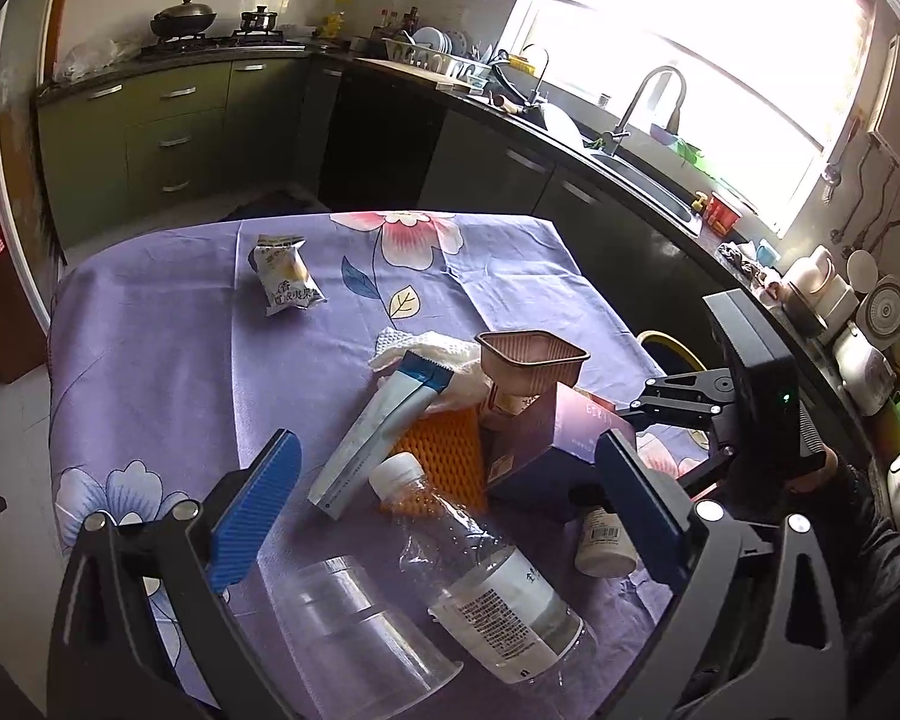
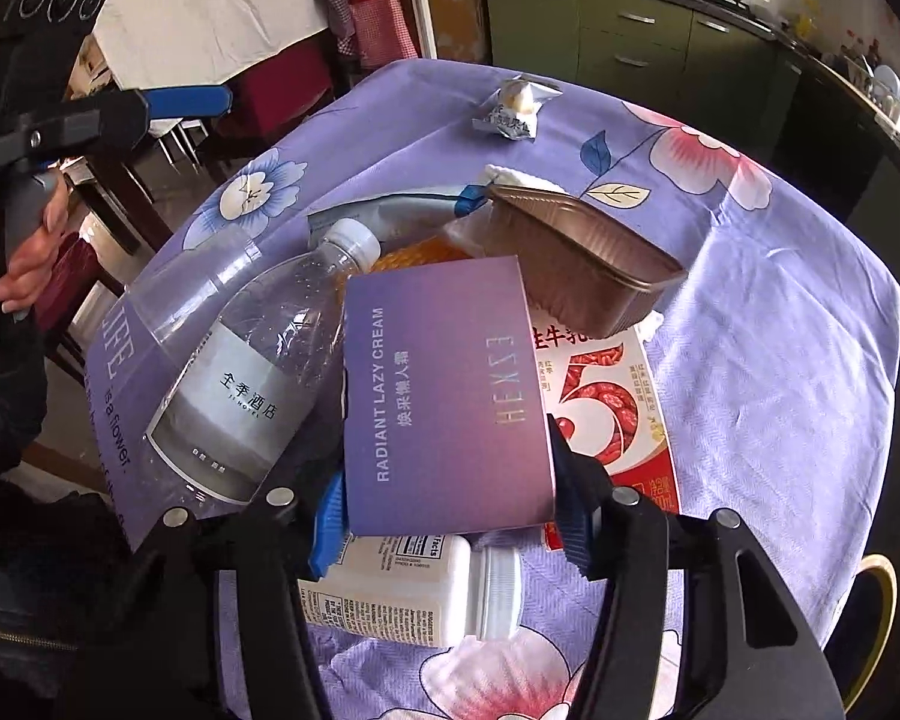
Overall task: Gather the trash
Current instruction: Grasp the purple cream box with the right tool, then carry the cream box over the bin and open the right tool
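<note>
the right gripper (image 2: 450, 516) sits at the bottom centre of its own view with the purple cream box (image 2: 444, 396) between its blue pads, the jaws about half open and drawn in against the box's two long edges; it looks like a grip, though how firmly the pads bite cannot be told. the left gripper (image 1: 444, 510) spreads wide across the lower part of its view and holds nothing, its pads either side of the clear water bottle (image 1: 480, 570) without touching it. the trash is heaped mid-table on the floral purple cloth (image 1: 150, 360): the bottle lies on its side at lower centre, a clear plastic cup (image 1: 354, 624) just left of it, a white pill bottle (image 2: 414, 588) directly under the box, a brown plastic tray (image 2: 582, 252) tilted on top of the pile, a blue-and-white tube (image 1: 378, 426) leaning across orange mesh (image 1: 444, 450), and a snack packet (image 1: 285, 273) alone toward the upper left. to do this step well, i would squeeze only enough to hold the thin card without crushing it, lift straight up so the box clears the water bottle and the tray resting near its far end, and keep the left gripper apart until the box is out of the heap, since anything nudged here could roll off the cloth.
</note>
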